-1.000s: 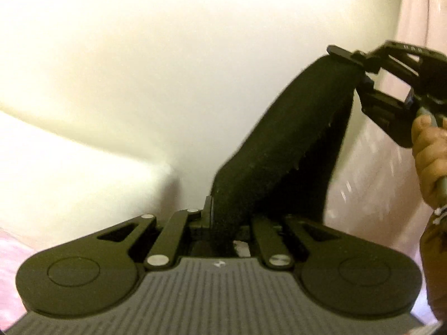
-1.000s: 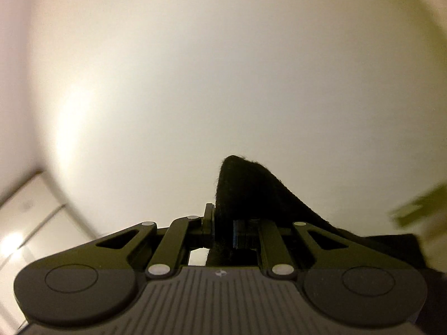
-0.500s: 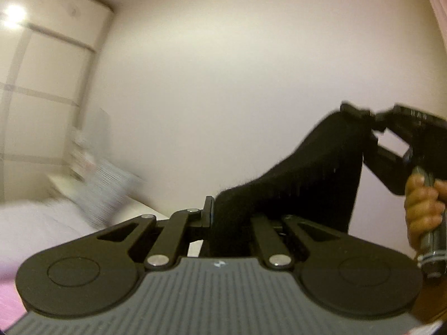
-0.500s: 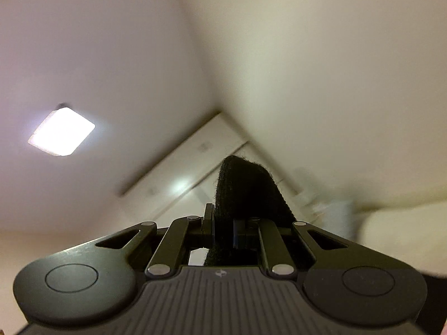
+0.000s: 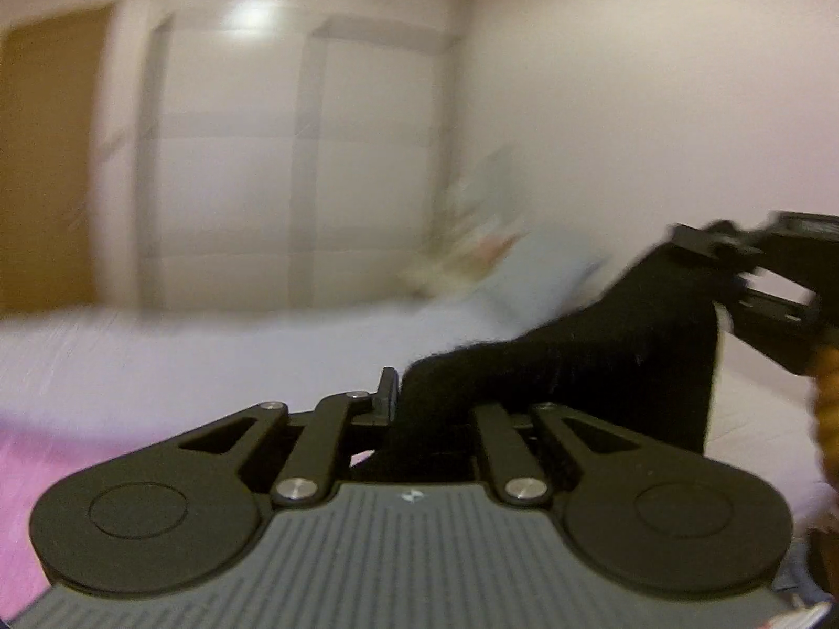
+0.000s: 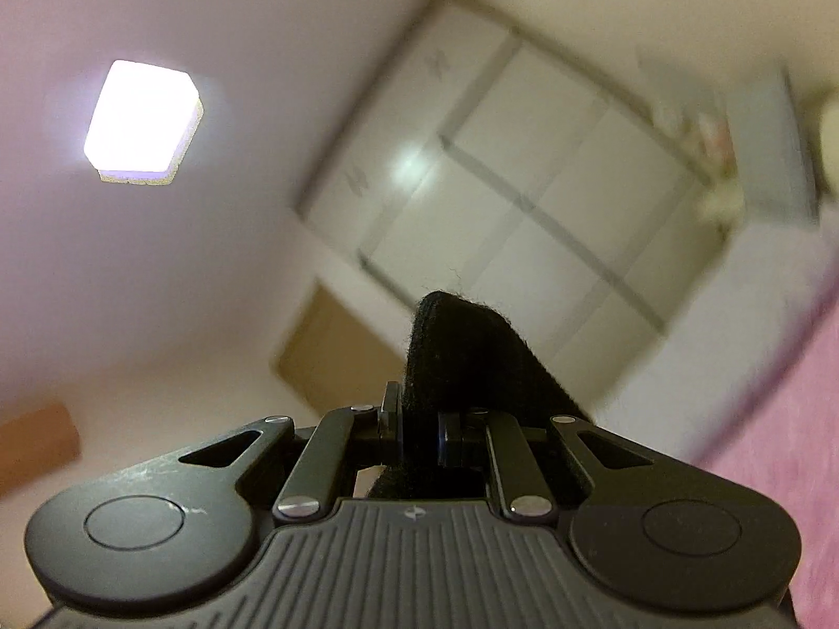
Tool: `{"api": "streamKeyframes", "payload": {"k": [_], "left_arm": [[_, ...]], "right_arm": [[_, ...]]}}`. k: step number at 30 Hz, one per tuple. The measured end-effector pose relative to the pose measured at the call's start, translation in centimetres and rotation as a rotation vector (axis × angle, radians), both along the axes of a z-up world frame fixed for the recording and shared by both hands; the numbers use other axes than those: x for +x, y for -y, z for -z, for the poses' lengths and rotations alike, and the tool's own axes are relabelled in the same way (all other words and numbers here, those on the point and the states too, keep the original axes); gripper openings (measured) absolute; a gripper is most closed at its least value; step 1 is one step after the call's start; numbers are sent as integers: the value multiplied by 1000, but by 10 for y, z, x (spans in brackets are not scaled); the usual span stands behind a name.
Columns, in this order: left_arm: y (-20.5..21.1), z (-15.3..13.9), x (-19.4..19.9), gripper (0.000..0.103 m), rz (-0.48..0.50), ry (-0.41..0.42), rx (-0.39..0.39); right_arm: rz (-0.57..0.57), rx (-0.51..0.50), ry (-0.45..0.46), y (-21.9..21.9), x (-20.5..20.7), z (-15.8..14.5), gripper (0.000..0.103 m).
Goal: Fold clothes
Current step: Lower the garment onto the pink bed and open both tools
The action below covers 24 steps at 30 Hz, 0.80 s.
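Holding black cloth point(image 5: 603, 361) aloft between both claws, stretched in air above bed point(image 5: 157, 356). Left claw point(image 5: 419, 398) clenched on one end of cloth; fabric bunched between jaws, right finger hidden under it. Left jaws just eased open a trace, cloth still pinched between them. Right claw point(image 6: 419, 424) clenched on other end, a rounded flap of cloth point(image 6: 461, 346) standing up past pads. From left wrist view, right claw point(image 5: 734, 262) visible at far right, gripping upper corner, hand point(image 5: 826, 393) on its handle. Cloth span between the two taut-ish, sloping up toward right claw, lower edge hanging free.

Background heavily smeared: wardrobe point(image 5: 293, 157), door point(image 5: 47, 157), ceiling light point(image 6: 141, 123), pink cover point(image 6: 786, 419) on bed. Garment type not identifiable; no sleeve or collar resolved.

Step judged: carry/spread phase, before any fold laid down. No crease seen yet; task early for this piece.

Next move, judged: lower cloth flat onto bed, both ends level, tension kept so no bunching. Needs both grips maintained until fabric rests. Risk: left grip slipping given thick wad in jaws; uneven landing if one end drops first.
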<state>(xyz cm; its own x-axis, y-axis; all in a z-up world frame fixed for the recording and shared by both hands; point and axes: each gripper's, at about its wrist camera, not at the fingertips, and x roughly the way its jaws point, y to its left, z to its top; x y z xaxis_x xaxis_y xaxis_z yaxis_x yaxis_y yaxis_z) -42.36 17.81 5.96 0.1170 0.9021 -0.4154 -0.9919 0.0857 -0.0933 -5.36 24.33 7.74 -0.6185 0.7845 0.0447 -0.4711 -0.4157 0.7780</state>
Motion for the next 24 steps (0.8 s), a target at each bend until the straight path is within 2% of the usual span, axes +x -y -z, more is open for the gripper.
{"api": "streamKeyframes", "payload": {"k": [2, 4, 6, 8, 11, 13, 18, 24], "left_arm": [[3, 49, -39, 11, -131, 10, -150], [15, 105, -67, 12, -233, 51, -300], [33, 143, -83, 13, -284, 90, -392], [43, 167, -95, 13, -336, 84, -465], [66, 181, -98, 16, -362, 98, -539], [69, 179, -90, 20, -364, 111, -563], [102, 164, -60, 28, -373, 111, -564], [141, 150, -17, 32, -350, 85, -545]], "right_arm": [[-139, -145, 70, -9, -48, 45, 24], [-291, -323, 177, -21, -88, 89, 45], [-418, -500, 276, -19, -125, 137, 46], [-518, -660, 360, -10, -157, 182, 46], [-520, -789, 443, 13, -167, 221, 46], [-499, -816, 509, 20, -152, 232, 46], [-428, -701, 696, 40, -147, 213, 46], [-445, -620, 787, 70, -143, 206, 52]]}}
